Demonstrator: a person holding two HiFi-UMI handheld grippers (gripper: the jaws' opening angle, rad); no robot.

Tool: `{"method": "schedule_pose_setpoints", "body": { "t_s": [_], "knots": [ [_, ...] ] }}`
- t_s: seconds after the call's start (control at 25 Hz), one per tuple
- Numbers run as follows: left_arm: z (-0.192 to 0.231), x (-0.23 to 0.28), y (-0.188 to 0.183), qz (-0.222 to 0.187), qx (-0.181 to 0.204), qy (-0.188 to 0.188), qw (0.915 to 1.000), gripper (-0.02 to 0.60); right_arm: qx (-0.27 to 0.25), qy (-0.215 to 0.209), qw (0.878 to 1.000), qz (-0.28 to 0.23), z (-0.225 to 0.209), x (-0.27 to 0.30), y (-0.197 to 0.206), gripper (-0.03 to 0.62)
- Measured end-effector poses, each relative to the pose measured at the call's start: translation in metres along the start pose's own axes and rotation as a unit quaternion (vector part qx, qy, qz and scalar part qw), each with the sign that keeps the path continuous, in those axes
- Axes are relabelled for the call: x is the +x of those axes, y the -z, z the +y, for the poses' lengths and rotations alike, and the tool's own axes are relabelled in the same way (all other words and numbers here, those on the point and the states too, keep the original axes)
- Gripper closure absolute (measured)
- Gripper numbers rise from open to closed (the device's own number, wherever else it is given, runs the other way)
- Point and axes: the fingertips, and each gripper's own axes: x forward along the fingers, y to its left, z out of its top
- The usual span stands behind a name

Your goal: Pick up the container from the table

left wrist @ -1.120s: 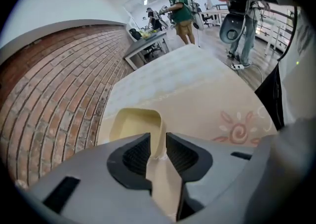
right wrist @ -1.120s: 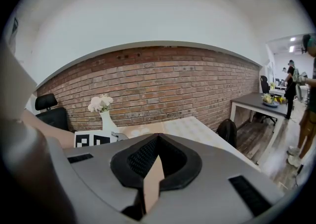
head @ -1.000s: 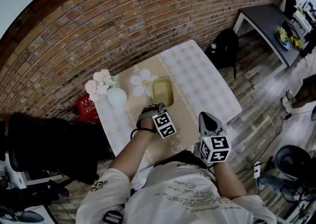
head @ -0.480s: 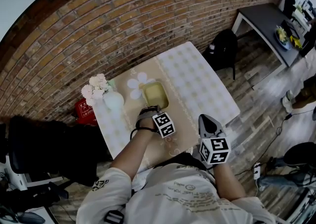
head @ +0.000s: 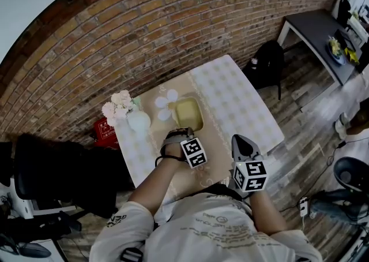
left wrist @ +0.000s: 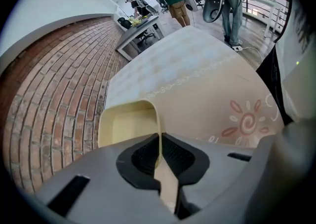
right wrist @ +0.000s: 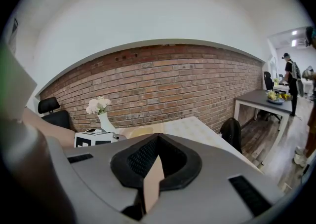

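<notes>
The container (head: 188, 113) is a shallow pale yellow rectangular tray at the middle of the table (head: 230, 96). My left gripper (head: 180, 135) is shut on its near rim. In the left gripper view the thin tray wall (left wrist: 126, 127) runs straight between the two black pads of the left gripper (left wrist: 159, 151). My right gripper (head: 239, 138) hangs over the table's near edge, to the right of the tray and apart from it. In the right gripper view the right gripper (right wrist: 154, 161) is shut with nothing in it.
A white vase of pale flowers (head: 137, 119) stands left of the tray, beside a daisy print (head: 166, 104) on the cloth. A red box (head: 106, 128) lies on the floor by the brick wall. A black bag (head: 268, 59) and a dark desk (head: 314, 27) stand at the right.
The left gripper has stayed shut on the tray's rim. The tray now overlaps the daisy print, which lay fully uncovered a second ago. The right gripper has hardly moved.
</notes>
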Motion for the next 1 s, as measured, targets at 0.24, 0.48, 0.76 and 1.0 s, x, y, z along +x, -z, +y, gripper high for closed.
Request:
{"method": "schedule_pose_setpoints", "body": {
  "t_s": [0.24, 0.48, 0.76, 1.0],
  "knots": [
    [0.004, -0.029, -0.002, -0.009, -0.016, 0.002, 0.9998, 0.56, -0.002, -0.022, 1.0, -0.014, 0.005, 0.009, -0.011, 0.593],
    [0.018, -0.073, -0.001, -0.014, -0.036, -0.031, 0.9988, 0.56, 0.0, -0.046, 0.998, -0.032, 0.012, 0.018, -0.023, 0.594],
    [0.022, -0.119, 0.003, -0.014, -0.064, -0.058, 0.9962, 0.56, -0.019, -0.081, 0.996, -0.03, 0.028, 0.026, -0.027, 0.594],
    [0.027, -0.128, 0.009, -0.007, -0.081, -0.068, 0.9943, 0.56, -0.026, -0.103, 0.994, -0.03, 0.039, 0.033, -0.03, 0.594]
  ]
}}
